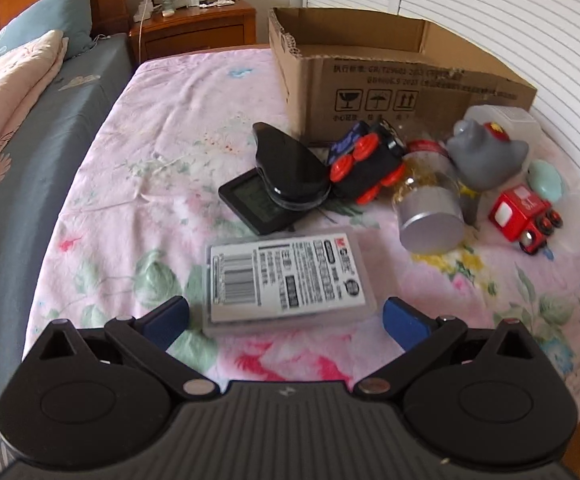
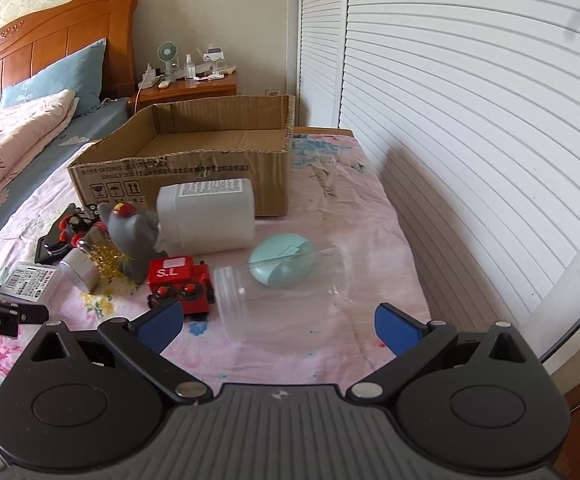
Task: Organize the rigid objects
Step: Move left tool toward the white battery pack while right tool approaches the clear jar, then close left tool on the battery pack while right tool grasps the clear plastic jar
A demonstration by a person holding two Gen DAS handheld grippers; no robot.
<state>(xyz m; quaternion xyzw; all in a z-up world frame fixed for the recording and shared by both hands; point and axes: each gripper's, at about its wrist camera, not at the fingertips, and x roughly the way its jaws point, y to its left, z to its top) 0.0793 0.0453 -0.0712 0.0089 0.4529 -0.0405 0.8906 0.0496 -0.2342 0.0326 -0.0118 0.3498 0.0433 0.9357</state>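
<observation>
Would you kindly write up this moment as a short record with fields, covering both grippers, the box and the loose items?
surface: floral sheet
container: cardboard box, open on top, nothing visible inside
left hand-held gripper: open, straddling the flat labelled case, not closed on it
right hand-held gripper: open, in front of the clear jar lying on its side
loose items: red toy truck, grey toy figure, white plastic container, mint round case, silver-lidded jar
progress: nothing visibly boxed yet
</observation>
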